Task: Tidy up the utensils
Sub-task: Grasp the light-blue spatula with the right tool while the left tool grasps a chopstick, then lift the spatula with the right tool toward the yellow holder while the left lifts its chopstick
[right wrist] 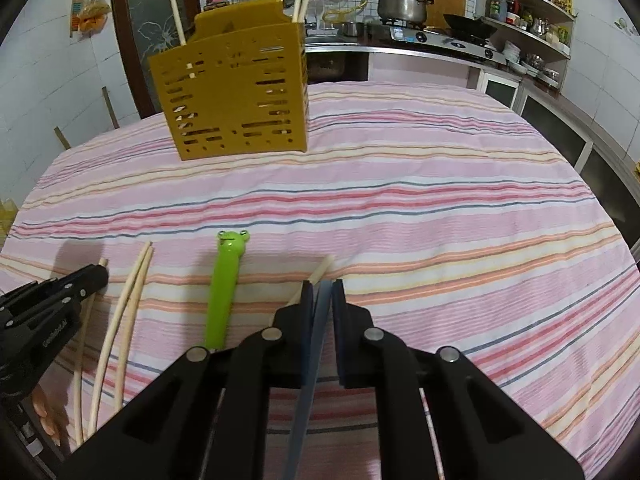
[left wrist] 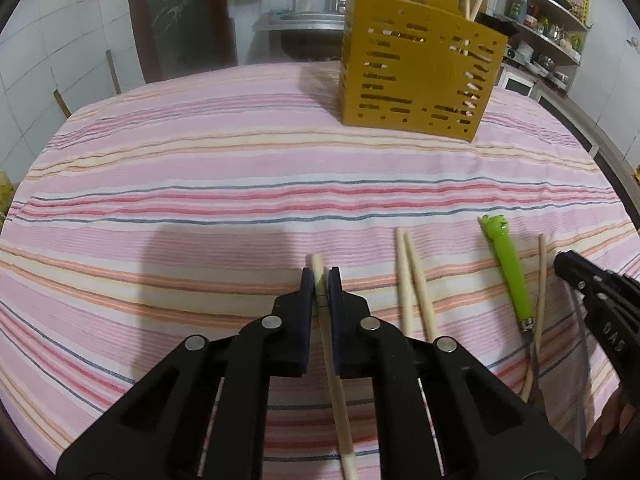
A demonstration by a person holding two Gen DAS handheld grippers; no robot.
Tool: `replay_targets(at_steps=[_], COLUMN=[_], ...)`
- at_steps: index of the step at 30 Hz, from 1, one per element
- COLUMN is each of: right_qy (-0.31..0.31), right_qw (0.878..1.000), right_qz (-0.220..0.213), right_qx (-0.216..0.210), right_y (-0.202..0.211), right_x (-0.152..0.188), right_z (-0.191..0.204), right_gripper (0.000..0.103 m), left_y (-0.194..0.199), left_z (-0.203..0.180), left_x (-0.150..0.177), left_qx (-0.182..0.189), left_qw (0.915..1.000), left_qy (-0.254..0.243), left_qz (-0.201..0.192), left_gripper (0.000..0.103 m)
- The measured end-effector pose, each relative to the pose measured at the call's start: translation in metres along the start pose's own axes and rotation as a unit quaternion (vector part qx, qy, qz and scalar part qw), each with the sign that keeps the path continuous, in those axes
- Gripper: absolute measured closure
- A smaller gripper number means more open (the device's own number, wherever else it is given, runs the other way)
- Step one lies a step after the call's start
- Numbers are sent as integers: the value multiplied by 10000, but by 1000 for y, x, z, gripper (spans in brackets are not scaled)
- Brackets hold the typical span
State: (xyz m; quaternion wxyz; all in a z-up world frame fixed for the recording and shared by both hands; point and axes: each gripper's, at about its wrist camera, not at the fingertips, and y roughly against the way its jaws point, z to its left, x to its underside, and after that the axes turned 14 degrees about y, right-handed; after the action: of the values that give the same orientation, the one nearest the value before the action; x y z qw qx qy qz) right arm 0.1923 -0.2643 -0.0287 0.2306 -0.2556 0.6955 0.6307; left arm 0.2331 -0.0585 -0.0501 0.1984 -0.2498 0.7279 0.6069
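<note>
My left gripper point(left wrist: 320, 280) is shut on a pale wooden chopstick point(left wrist: 317, 263) that lies on the striped cloth, its tip poking out past the fingertips. My right gripper point(right wrist: 322, 286) is shut on a thin grey-blue flat utensil point(right wrist: 316, 332) that runs back between its jaws. A chopstick point(right wrist: 325, 266) slants under that gripper's left finger. Between the two grippers lie a pair of chopsticks point(left wrist: 412, 280) and a green frog-headed utensil point(left wrist: 510, 268). A yellow slotted utensil holder point(left wrist: 420, 68) stands at the far side with chopsticks upright in it.
The table is covered by a pink striped cloth point(left wrist: 200, 184). In the right wrist view the holder point(right wrist: 232, 92) is far left, the left gripper point(right wrist: 100, 274) low left, and a kitchen counter with a stove and pots point(right wrist: 440, 36) runs behind the table.
</note>
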Motion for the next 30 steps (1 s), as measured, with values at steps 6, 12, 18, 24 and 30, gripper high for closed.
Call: replay_targets(at_steps=[6,12,18,24,30], right_qy=[47,62,-126,-129,-190], right_qw=[9997,9987,9996,9985,9907], right_qz=[223,459,144,-523,-1348], right_qx=[-77,-195,-208,-138,-74], right_y=[-9,-15,-5,32,73], right_x=[4,-1,2,3,7], right_z=[2,0,-3,-2,-7], right_gripper=[93,93,94,95,95], left_y=[11,2,12,48,94], left_z=[-5,-4,-1,2,7], left_x=[1,1,-1,-1,4], left_qx=[-18,-52,11,201,389], left_qw=[9996,9998,9997,9964,9857], left_qy=[-196,-183,-102,-46,-57], left_qz=[-207,-32,-214,-827,-1641], left_gripper=[97,97,98,98,98])
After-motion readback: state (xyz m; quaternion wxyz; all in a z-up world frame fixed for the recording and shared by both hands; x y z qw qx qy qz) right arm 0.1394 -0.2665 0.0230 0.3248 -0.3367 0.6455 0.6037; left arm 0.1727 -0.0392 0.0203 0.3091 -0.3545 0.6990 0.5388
